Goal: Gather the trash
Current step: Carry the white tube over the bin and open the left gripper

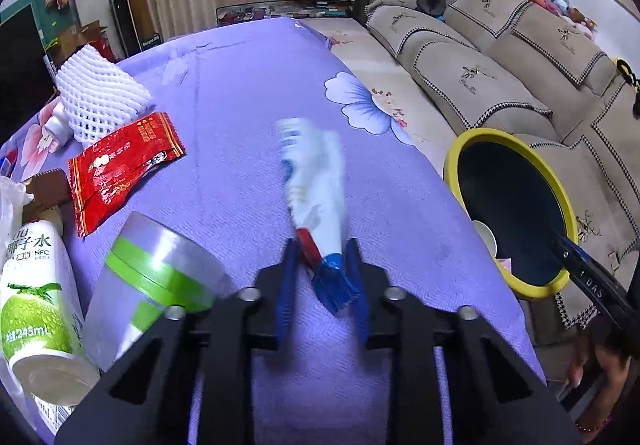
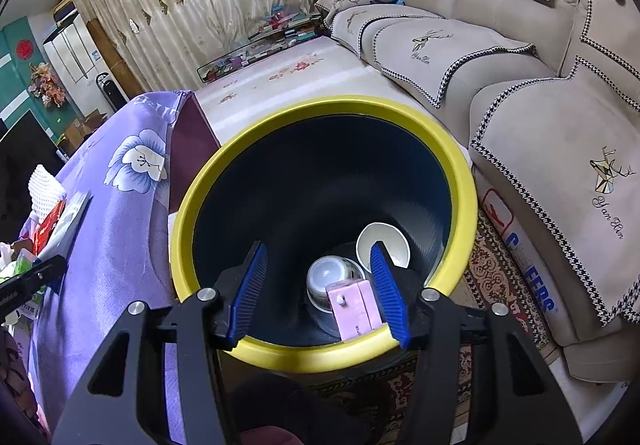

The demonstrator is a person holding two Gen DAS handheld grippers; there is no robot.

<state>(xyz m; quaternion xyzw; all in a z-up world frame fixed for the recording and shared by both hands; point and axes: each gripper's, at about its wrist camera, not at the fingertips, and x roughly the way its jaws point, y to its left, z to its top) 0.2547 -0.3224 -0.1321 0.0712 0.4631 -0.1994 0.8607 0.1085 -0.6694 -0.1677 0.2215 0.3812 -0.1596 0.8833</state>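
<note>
At the centre of the left wrist view, the left gripper pinches the blue end of a white, blue and red wrapper between its blue pads, the wrapper blurred and sticking up over a purple flowered cloth. Lower left of that frame lie a green-lidded clear jar on its side and a coconut water bottle. Above them sit a red foil packet and a white foam net. At the right edge stands a yellow-rimmed bin, beside a beige sofa.

Across the right wrist view, the right gripper hangs above the same bin with jaws spread wide and nothing between them. At the bin's bottom, lower centre of the frame, lie a pink carton, a white bowl and an overturned cup.
</note>
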